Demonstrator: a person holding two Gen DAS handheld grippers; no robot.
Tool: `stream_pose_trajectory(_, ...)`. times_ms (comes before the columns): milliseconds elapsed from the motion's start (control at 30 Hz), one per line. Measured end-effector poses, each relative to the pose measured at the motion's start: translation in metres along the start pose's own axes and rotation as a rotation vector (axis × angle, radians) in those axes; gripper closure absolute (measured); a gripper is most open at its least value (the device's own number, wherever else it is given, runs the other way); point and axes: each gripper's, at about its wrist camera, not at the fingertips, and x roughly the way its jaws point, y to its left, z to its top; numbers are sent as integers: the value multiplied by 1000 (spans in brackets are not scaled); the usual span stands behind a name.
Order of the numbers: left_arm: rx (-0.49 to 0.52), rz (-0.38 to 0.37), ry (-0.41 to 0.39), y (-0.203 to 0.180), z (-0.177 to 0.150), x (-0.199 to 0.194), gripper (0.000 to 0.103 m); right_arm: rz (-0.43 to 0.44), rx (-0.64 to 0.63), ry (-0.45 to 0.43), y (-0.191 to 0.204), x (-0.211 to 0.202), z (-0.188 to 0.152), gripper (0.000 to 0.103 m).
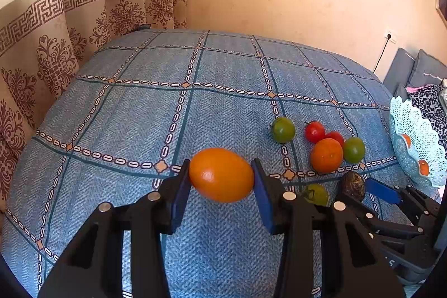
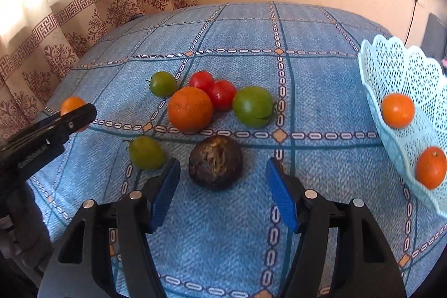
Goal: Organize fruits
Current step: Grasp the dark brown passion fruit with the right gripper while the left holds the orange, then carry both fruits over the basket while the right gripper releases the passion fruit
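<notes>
Two grippers are in my view over the blue checked tablecloth (image 1: pixel 218 69). My left gripper (image 1: pixel 222 176) has its blue pads pressed on either side of an orange (image 1: pixel 221 174) — the fruit is clamped and sits clear of the cloth. My right gripper (image 2: pixel 223 186) stands partly open, holding nothing, with a dark wrinkled fruit (image 2: pixel 215 161) on the cloth between and just ahead of its fingertips; the pads are not touching it.

Just beyond that dark fruit lies a loose cluster: a second orange (image 2: pixel 190 108) touching two red tomatoes (image 2: pixel 213 90), with a large green tomato (image 2: pixel 253 106) at their right. Another green tomato (image 2: pixel 162 83) lies to the far left of the cluster, and a third one (image 2: pixel 146 152) lies near my right gripper's left finger.

At the right edge of the cloth stands a pale blue lattice basket (image 2: pixel 396 66) — two more oranges (image 2: pixel 397 110) rest inside it.
</notes>
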Motion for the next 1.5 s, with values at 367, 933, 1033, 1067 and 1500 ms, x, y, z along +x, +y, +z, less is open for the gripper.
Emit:
stream_pose_trajectory(367,18,-2,-1,-8,-3,-5,60,-1,-53,-16,11,-8,-8,62)
stream_pose_trajectory(933,112,-39,-63,-59,10,-37,60,-5,71,-179,-35,-89,-4,62)
stream_pose_trajectory(1033,147,-53,-84,-76,13,-45,60,-22,95,-205,-48,-103,-3,62)
stream_pose_trajectory(1067,155,-57,-89,-81,14,-47,60,-30,103,-216,-54,-108,-3,62)
stream_pose_trajectory(1500,265,-157,-100,-161,23,-55,60,-140,226,-291,-132,-142,-9,62)
